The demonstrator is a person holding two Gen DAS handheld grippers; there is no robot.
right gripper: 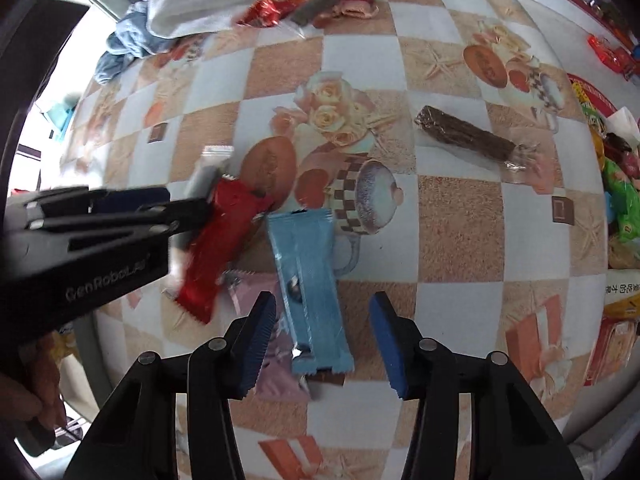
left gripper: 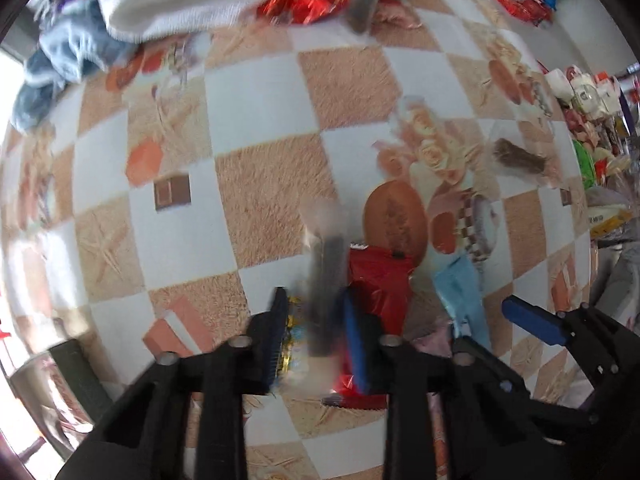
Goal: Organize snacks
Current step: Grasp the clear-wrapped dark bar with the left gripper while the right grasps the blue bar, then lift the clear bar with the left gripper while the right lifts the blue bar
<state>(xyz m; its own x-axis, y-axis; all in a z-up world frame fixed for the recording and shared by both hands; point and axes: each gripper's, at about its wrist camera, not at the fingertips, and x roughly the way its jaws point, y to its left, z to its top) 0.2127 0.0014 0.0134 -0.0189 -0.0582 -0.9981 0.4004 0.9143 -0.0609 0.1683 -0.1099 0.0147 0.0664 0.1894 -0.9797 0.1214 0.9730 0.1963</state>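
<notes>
Blue-wrapped snack bar — flat, crinkled — lies beside red packet.

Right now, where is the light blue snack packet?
In the right wrist view the light blue packet lies flat on the tablecloth, between the open right gripper fingers, just right of the red packet.

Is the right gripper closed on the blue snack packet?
No, the right gripper has its jaws spread wide, with the blue snack packet lying flat on the table between them.
</notes>
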